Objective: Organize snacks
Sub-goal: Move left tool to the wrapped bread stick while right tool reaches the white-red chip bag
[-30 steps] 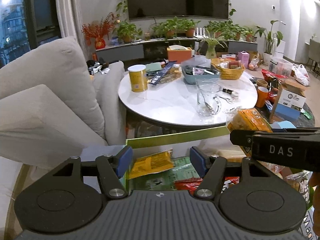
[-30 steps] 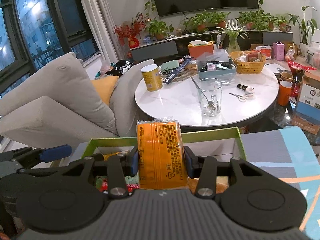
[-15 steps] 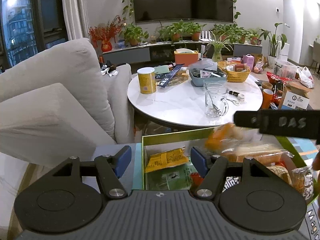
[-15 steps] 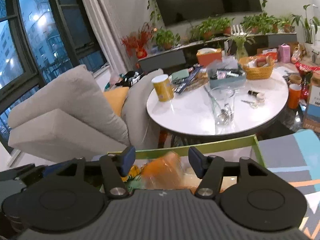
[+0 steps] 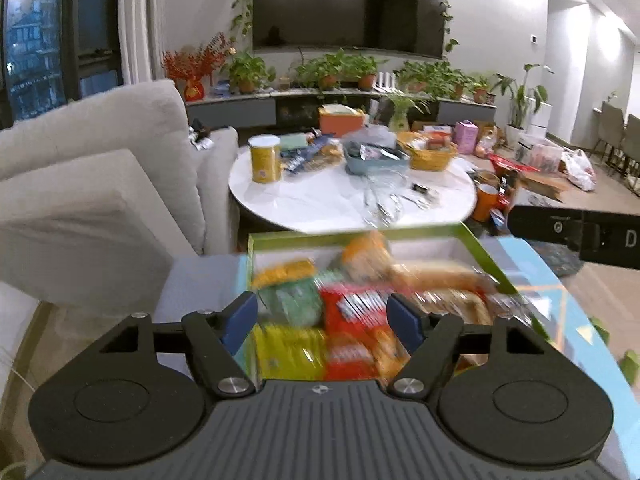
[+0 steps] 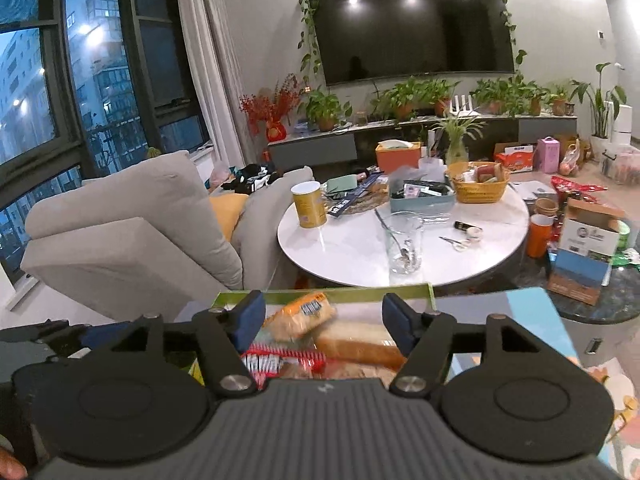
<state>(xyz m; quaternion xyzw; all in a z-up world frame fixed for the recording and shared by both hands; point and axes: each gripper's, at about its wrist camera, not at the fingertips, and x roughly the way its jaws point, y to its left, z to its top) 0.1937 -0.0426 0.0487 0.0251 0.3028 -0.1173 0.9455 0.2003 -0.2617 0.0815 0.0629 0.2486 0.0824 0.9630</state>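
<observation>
Both grippers empty above the snack box.
Left gripper jaws just widened; right gripper open, orange packet lying in the box.

- Green-rimmed box — open, white inside, crowded with snack packets.
- Orange packet — tilted atop the pile near the far wall.
- Red packet, yellow packet lying flat.

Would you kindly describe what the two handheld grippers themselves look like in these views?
Both match: the left gripper and the right gripper each have a ribbed dark grey body, two round black discs, black linkage arms with silver bolt heads, and blue pads on the jaws. The right one's black side, seen from the left wrist, bears a white letter D.
</observation>
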